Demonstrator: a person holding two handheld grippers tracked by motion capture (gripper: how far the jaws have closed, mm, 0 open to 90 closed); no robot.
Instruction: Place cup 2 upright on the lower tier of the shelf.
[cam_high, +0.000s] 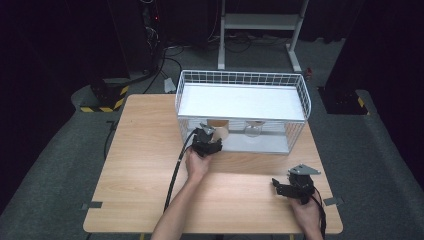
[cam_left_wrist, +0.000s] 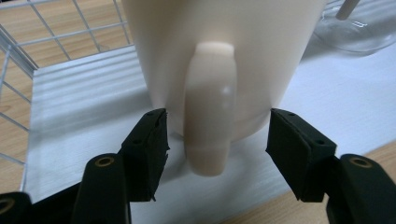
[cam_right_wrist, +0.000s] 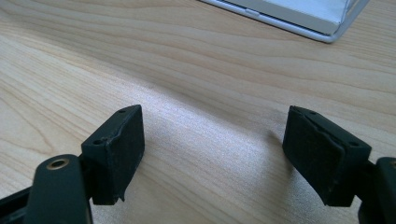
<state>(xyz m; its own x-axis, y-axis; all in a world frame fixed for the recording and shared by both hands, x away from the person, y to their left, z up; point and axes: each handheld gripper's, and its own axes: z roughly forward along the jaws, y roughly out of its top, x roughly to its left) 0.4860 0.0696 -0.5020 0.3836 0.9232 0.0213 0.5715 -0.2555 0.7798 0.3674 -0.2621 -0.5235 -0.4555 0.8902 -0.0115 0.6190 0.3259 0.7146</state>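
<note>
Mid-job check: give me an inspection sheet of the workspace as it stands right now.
Surface: wooden table, bare around the hands.
Job's things: cream mug on the lower tray of the white wire rack, handle facing the left gripper.
Clutter: clear glass vessel beside the mug.
Grippers: left gripper straddles the handle, pad tips apparently pressed on the mug's lower wall; right gripper open over the table, nothing between the jaws.
Cables: black cable trails from the left gripper to the table's near edge.
Surroundings: grey carpet, white metal stand, yellow-black striped base.
</note>
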